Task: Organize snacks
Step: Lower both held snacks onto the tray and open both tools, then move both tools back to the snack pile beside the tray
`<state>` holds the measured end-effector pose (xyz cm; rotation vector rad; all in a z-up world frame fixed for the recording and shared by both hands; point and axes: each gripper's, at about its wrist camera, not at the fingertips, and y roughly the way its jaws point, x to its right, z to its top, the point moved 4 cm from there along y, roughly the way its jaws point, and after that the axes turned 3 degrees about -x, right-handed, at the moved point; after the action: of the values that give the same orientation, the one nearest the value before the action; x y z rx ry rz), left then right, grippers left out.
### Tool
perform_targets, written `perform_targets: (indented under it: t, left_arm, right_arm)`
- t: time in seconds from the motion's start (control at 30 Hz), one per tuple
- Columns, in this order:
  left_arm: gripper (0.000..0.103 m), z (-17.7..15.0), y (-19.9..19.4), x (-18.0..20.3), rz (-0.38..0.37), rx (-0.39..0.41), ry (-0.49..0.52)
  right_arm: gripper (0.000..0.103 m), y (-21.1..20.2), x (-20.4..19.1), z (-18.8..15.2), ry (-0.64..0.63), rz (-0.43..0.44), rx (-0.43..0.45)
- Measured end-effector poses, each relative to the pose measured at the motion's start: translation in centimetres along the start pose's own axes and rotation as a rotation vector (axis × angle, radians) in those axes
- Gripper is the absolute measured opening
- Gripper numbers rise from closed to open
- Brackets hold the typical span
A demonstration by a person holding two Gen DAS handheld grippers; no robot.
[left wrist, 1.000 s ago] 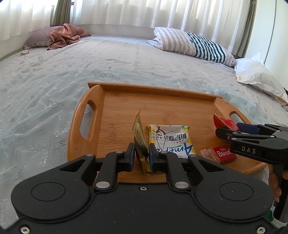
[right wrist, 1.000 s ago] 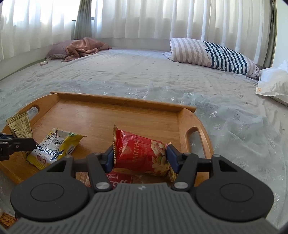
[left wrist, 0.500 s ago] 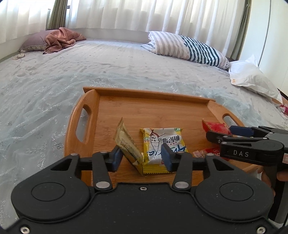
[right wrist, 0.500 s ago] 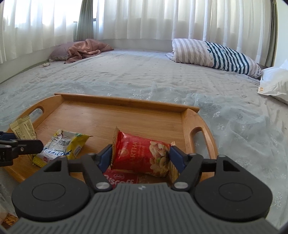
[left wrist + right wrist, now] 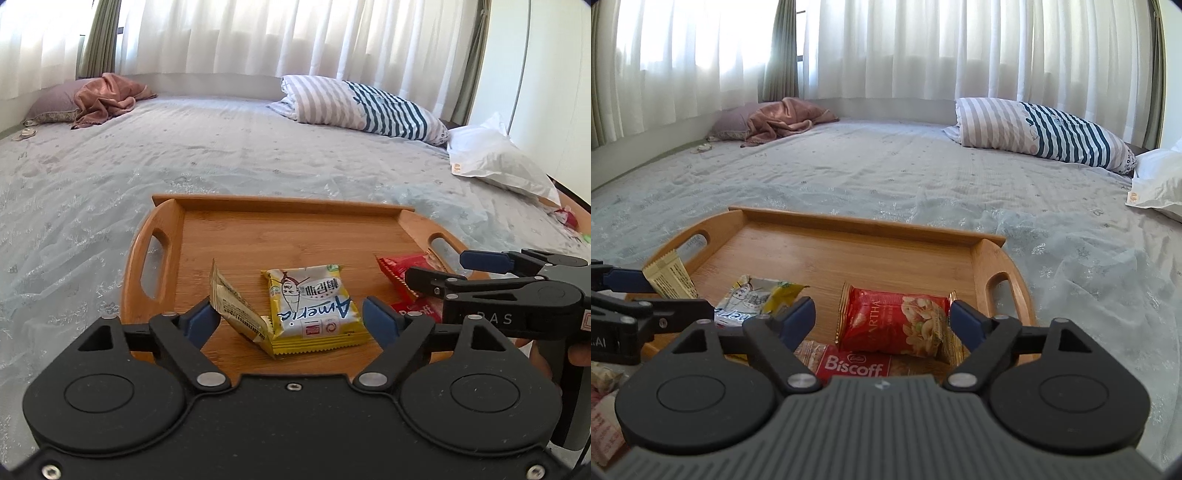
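Left wrist view. Wooden tray (image 5: 229, 236) on the bed (image 5: 258, 155). On it, near the front edge: beige packet (image 5: 232, 306), tilted, its end against the yellow packet (image 5: 314, 306), which lies flat; red nut packet (image 5: 402, 269) and Biscoff packet (image 5: 413, 308) at the right, partly hidden by the right gripper (image 5: 454, 269). Left gripper (image 5: 291, 321): jaws opening, wide, beige and yellow packets between them; the left pad is just beside the beige packet, contact not certain. This view alone shows a small red item (image 5: 565, 218) at the bed's far right edge, possibly another snack.

Right wrist view. Right gripper (image 5: 882, 317): jaws opening, red nut packet (image 5: 897, 321) between them, pads standing just clear of it. It rests partly on the Biscoff packet (image 5: 853, 363). Left gripper (image 5: 635, 291) enters at left. This view alone shows wrappers (image 5: 605, 402) at lower left, off the tray.

Status, as judged: four packets delivered to the tray; loose items outside it suggest more remain, and the tilted, overlapping ones may want straightening.
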<state>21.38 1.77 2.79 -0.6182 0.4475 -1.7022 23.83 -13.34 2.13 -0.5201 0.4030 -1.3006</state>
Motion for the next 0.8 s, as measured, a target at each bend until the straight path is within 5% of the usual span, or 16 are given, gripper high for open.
perform_targets:
  t: [0.8]
  left_arm:
    - [0.091, -3.4, -3.1, -0.5, -0.022, -0.015, -0.031]
  right_arm:
    - [0.092, -4.3, -0.3, -2.8, -0.003, 0.006, 0.011]
